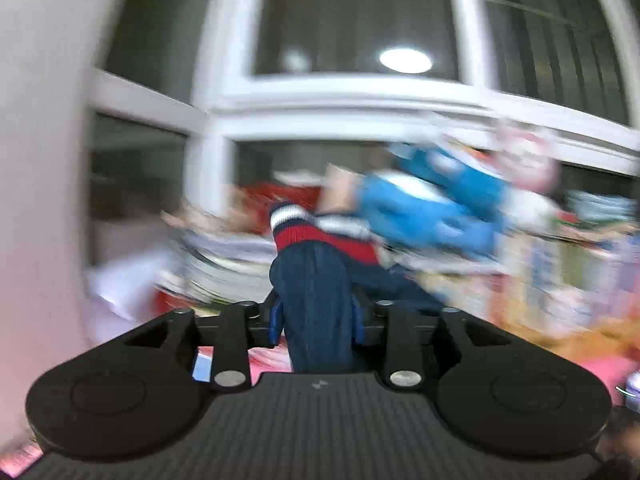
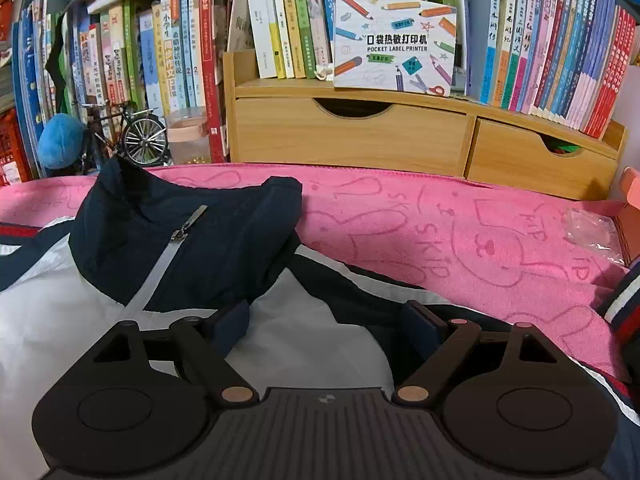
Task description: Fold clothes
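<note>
A navy and white zip jacket (image 2: 172, 248) lies on a pink towel (image 2: 460, 232), collar toward the bookshelf. My right gripper (image 2: 326, 320) is open just above the jacket's white front near the right shoulder, holding nothing. A striped red, white and navy cuff (image 2: 622, 300) shows at the right edge. My left gripper (image 1: 316, 316) is shut on the jacket's navy sleeve (image 1: 314, 288), which is lifted into the air; its red and white striped cuff (image 1: 290, 224) sticks up beyond the fingers. The left wrist view is motion-blurred.
A wooden drawer unit (image 2: 360, 136) with books and a label printer box (image 2: 394, 44) stands behind the towel. A model bicycle (image 2: 128, 132) and a blue plush (image 2: 60, 140) are at the back left. A plastic bag (image 2: 592, 232) lies at right. A window frame (image 1: 340, 104) fills the left wrist view.
</note>
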The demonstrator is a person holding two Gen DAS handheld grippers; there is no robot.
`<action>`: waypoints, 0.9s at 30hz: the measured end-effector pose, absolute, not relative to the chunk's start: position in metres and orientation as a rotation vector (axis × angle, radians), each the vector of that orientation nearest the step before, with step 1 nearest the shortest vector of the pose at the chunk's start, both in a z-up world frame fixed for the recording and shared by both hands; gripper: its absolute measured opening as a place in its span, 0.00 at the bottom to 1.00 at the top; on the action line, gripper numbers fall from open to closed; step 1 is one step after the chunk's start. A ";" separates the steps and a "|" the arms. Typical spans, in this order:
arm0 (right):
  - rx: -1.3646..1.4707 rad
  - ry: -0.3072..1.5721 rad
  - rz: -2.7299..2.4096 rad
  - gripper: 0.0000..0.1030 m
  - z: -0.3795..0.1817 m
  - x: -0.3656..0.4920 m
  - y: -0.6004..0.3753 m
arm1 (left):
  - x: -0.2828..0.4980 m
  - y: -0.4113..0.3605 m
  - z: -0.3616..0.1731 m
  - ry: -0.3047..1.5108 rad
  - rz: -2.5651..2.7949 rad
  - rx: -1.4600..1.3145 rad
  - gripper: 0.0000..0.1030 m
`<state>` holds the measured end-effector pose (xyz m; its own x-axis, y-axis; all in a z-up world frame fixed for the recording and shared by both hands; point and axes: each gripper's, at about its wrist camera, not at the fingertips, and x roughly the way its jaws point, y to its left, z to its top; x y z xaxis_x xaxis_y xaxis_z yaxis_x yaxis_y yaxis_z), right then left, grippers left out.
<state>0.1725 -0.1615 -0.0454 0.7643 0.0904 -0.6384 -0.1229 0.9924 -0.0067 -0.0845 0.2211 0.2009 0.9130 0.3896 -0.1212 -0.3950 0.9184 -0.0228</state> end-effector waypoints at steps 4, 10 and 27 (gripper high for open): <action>-0.050 0.691 0.114 0.82 -0.045 0.172 -0.161 | -0.053 0.261 0.175 0.290 0.658 0.011 0.49; -0.049 0.691 0.116 0.82 -0.046 0.172 -0.162 | -0.063 0.303 0.101 0.538 0.612 -0.239 0.57; -0.050 0.693 0.104 0.87 -0.047 0.173 -0.162 | 0.042 0.350 0.020 0.967 0.729 -0.623 0.79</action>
<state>0.1726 -0.1622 -0.0469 0.7641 0.0791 -0.6402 -0.1123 0.9936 -0.0112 0.0416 0.3499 0.0197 0.3735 0.2662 -0.8886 -0.7809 0.6073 -0.1463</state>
